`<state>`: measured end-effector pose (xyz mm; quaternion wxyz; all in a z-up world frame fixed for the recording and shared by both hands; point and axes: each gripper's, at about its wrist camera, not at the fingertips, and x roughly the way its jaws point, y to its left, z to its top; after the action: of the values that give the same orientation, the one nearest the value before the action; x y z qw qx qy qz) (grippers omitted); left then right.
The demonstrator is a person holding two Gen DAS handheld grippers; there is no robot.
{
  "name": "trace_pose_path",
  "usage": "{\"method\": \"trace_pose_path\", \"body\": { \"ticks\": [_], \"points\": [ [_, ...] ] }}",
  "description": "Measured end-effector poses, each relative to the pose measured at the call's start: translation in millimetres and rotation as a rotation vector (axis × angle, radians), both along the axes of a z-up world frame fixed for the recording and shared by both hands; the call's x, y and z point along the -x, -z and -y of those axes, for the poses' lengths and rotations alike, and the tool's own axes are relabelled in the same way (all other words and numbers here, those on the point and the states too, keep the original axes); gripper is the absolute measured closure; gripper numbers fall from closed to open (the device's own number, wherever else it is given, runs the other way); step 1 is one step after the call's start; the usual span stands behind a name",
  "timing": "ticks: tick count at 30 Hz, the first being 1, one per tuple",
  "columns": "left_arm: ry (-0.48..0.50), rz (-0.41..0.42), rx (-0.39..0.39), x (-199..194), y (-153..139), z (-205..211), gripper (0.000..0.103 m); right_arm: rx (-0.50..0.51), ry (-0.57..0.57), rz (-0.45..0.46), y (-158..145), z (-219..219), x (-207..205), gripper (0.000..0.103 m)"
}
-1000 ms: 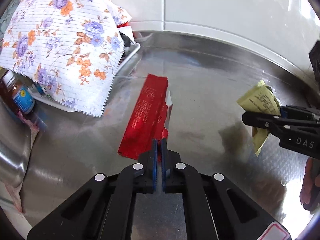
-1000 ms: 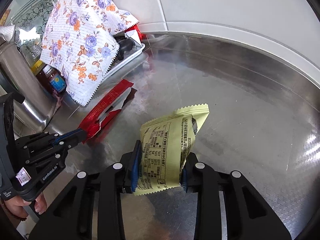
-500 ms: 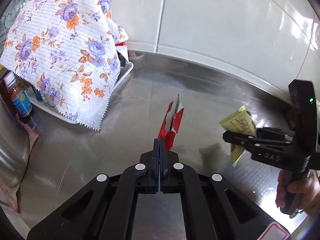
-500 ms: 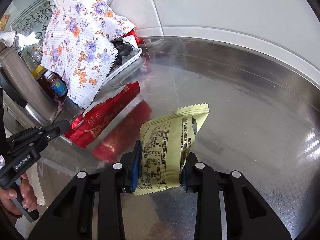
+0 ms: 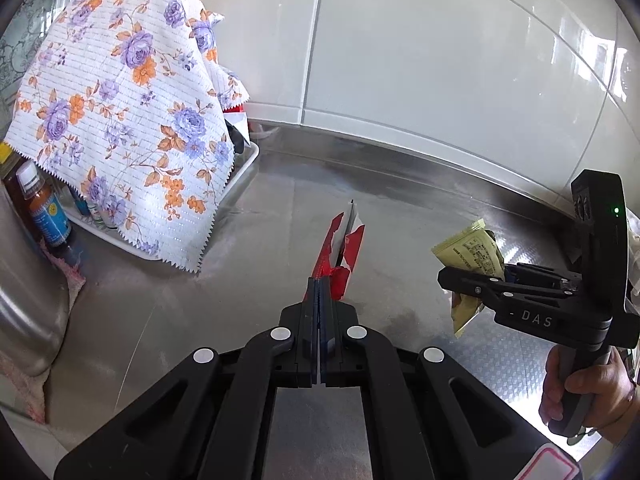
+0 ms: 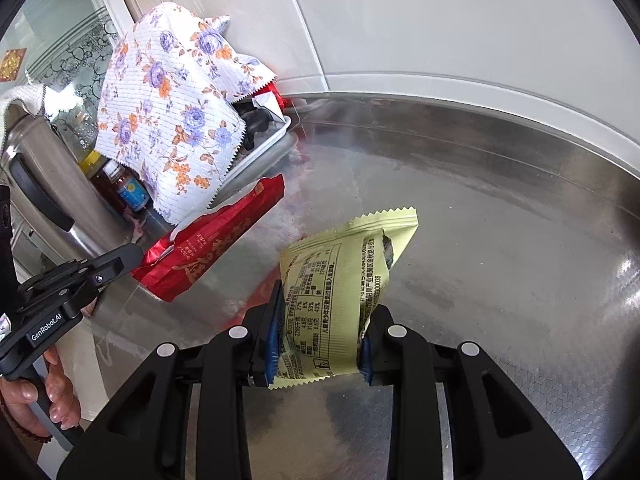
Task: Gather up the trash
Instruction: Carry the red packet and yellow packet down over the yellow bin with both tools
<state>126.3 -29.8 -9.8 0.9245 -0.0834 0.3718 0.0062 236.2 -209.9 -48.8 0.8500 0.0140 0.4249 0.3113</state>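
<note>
Left gripper (image 5: 320, 286) is clenching the red wrapper (image 5: 340, 248) by its near end, pads squeezed flat together on the foil. Wrapper is hanging clear above the steel counter (image 5: 400, 208), standing edge-on at 12 o'clock from my fingertips in the left view; from the right view it is showing broadside at 9 o'clock, its reflection lying on the metal underneath.

Right gripper (image 6: 320, 344) is grasping the yellow packet (image 6: 344, 276) across its lower half, jaws part-way apart with the packet bowing between the blue pads. Packet is also riding off the counter, torn top pointing toward 1 o'clock.

Handling, as I am judging it:
- Both pieces are looking empty, very light, thin film. No weight to fight.
- Soft and crinkly, not stiff: the red one is folding on itself, the yellow one is buckling under the squeeze.
- Foil is slick, so a light pinch may be letting it slide; a firm pinch is costing nothing, nothing fragile here.
- Best hold: a sealed, crimped end, or across a flattened middle. Torn flaps are tearing further.

Flowered cloth (image 5: 128, 120) is draping over a tray (image 5: 244, 168) at 10 o'clock, bottles (image 5: 44, 212) tucked beside it; I am keeping the dangling ends away from those.
</note>
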Motion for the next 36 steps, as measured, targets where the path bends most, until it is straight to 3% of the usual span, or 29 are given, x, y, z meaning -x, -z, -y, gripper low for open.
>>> {"method": "trace_pose_path", "body": {
  "ticks": [16,27,36],
  "points": [
    [0.041,0.021,-0.037,12,-13,2,0.102,-0.019,0.029,0.0,-9,3,27,0.071],
    [0.219,0.043,-0.032,49,-14,-19,0.102,-0.004,0.214,0.052,-22,-6,100,0.071],
    [0.336,0.031,-0.042,96,-5,-34,0.102,-0.019,0.325,0.056,-15,-18,174,0.071]
  ]
}}
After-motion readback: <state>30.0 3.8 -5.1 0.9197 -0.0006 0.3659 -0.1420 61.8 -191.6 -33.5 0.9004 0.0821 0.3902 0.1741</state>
